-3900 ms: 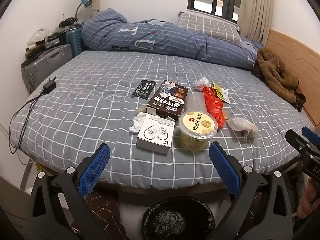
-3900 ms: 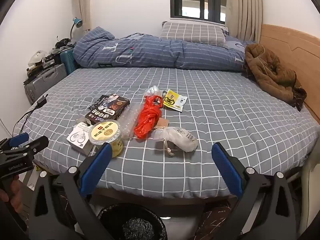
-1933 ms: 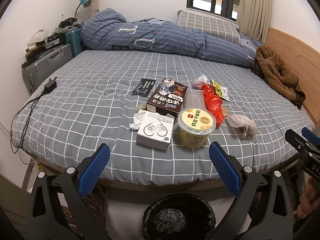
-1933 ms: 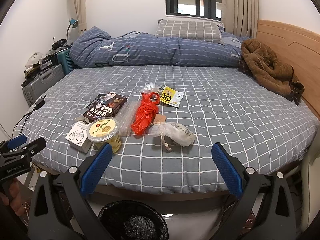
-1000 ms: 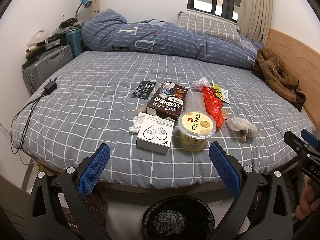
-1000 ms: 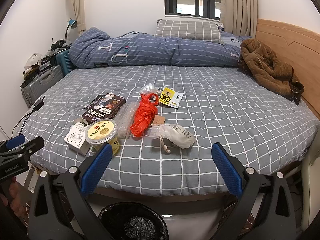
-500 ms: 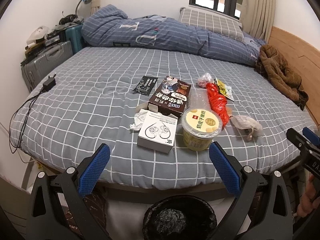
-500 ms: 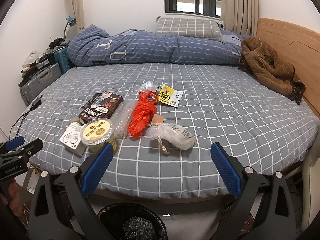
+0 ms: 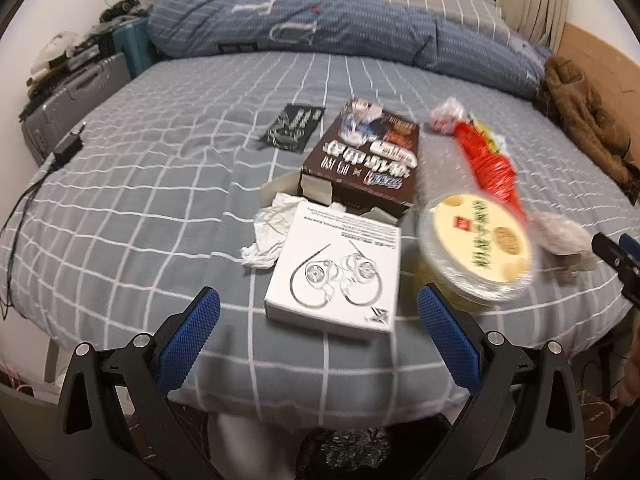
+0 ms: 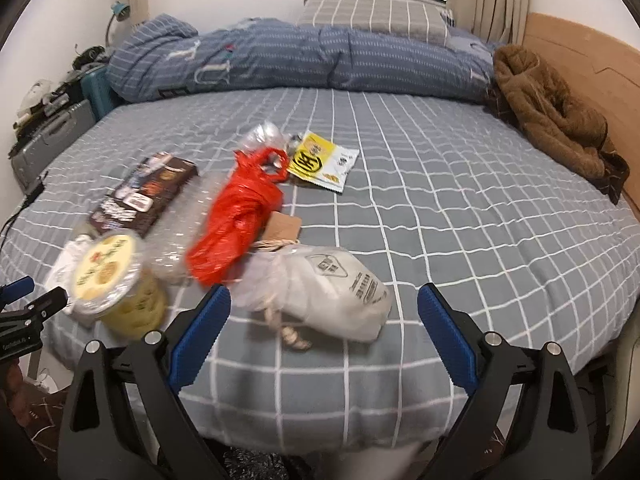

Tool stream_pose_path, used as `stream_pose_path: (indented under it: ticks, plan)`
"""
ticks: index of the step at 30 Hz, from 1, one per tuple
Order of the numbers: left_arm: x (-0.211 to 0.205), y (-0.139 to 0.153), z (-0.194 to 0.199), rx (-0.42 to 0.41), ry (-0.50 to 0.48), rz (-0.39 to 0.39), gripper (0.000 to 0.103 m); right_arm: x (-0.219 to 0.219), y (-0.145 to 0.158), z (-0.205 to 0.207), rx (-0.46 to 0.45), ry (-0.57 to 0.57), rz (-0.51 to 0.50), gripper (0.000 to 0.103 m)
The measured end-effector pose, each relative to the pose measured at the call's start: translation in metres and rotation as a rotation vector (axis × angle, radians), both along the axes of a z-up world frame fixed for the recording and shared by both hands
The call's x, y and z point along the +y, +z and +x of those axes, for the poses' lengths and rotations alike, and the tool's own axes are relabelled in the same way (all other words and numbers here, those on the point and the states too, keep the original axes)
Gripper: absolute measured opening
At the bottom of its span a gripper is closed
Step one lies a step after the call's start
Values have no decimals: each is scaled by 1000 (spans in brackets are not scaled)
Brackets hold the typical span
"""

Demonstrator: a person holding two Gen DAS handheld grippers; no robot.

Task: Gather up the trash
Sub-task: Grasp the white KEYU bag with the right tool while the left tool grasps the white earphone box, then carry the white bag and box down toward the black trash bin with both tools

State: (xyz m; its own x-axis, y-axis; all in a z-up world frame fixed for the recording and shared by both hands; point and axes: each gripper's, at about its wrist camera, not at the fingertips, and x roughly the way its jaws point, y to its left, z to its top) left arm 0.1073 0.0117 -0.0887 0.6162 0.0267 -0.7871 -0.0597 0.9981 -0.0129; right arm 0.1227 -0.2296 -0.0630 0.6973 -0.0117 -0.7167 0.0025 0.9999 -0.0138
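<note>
Left gripper (image 9: 318, 332): spread wide, empty, white earphone box (image 9: 336, 276) just ahead.
Right gripper (image 10: 324, 330): closing, nothing pinched, white drawstring pouch (image 10: 324, 292) just ahead.

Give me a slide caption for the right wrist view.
Right gripper, empty and closing slightly, nears white pouch beside red bag on bed.

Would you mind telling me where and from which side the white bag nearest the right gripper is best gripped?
Probably across its bulging middle, from above and the bed's near edge. The white bag lies flat on the bed, lengthwise across the view, with the right gripper, jaws closing but empty, straight before it. Its cord looks too thin to pinch reliably.
</note>
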Motion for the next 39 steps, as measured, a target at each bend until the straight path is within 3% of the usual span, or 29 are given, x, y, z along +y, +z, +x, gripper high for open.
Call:
stream_pose_path:
  ticks: [6, 14, 16, 20, 23, 39]
  plan:
    - [0, -26, 19, 36, -23, -18, 96, -2, -31, 25, 59, 8, 24, 86]
    - [2, -37, 27, 34, -23, -12, 82, -7, -55, 34, 103, -12, 42, 73]
    - [1, -35, 27, 29, -36, -22, 74, -11, -56, 33, 112, -17, 57, 67]
    - [-1, -33, 24, 25, -40, -18, 73, -14, -56, 31, 118, -25, 73, 54]
    - [0, -30, 21, 21, -33, -27, 73, -14, -54, 30, 116, -23, 76, 50]
    - [0, 11, -10, -38, -8, -25, 73, -8, -15, 1, 66, -2, 91, 48]
